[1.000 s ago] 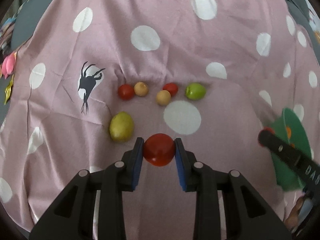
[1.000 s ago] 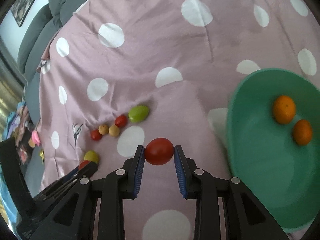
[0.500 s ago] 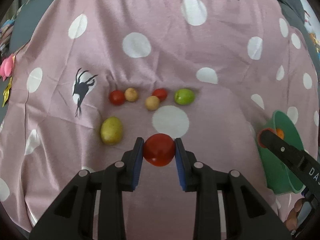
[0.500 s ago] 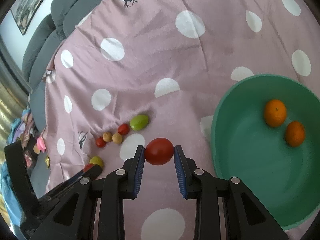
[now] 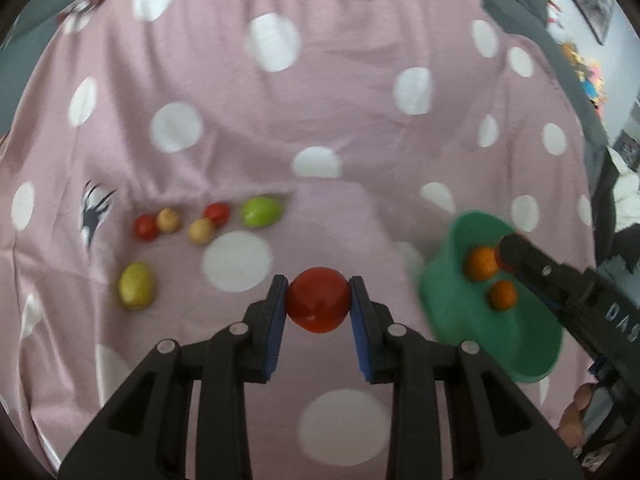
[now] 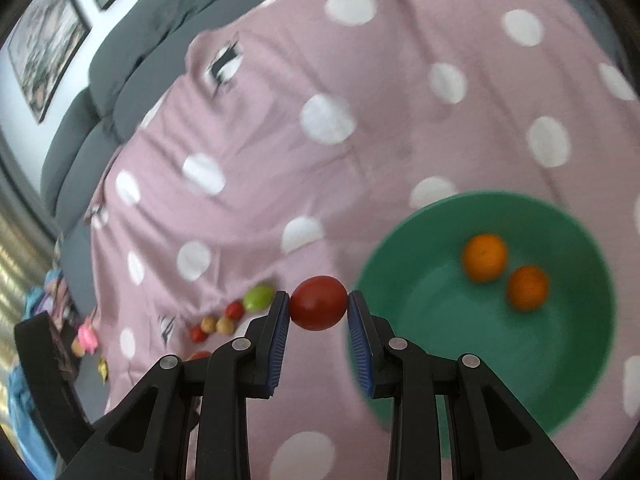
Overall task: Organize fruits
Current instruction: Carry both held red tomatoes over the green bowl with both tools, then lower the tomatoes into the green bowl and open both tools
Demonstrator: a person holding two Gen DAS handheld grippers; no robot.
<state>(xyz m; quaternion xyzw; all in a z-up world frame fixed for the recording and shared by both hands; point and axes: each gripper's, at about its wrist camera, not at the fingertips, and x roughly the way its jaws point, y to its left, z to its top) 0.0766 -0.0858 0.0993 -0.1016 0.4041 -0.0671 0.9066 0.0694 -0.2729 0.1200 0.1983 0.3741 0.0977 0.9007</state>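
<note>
**Two Grippers, Two Tomatoes, One Green Bowl**

A pink cloth (image 5: 340, 92) with white dots covers the whole surface; a grey sofa (image 6: 120, 64) rises behind it. The green bowl (image 6: 420, 320) sits on the cloth and serves as landmark. Inside it lie two oranges, the larger (image 6: 485, 257) just beside the smaller (image 6: 527, 288).

The right gripper (image 6: 318, 308) hangs just left of the bowl's rim, its jaws clamped on a red tomato (image 6: 318, 303); in the left wrist view its tip reaches over the bowl by the oranges. The left gripper (image 5: 318, 306) stands farther left of the bowl, above the cloth, its jaws closed on a second tomato (image 5: 317, 299).

Well left of the bowl, loose fruit rests on the cloth: a green fruit (image 5: 262, 211) nearest the bowl, then a small red one (image 5: 216, 213), two tan ones (image 5: 201, 231) (image 5: 168, 220), and another small red one (image 5: 145, 227) in a rough row. A yellow fruit (image 5: 136, 285) lies apart, farthest from the bowl.
</note>
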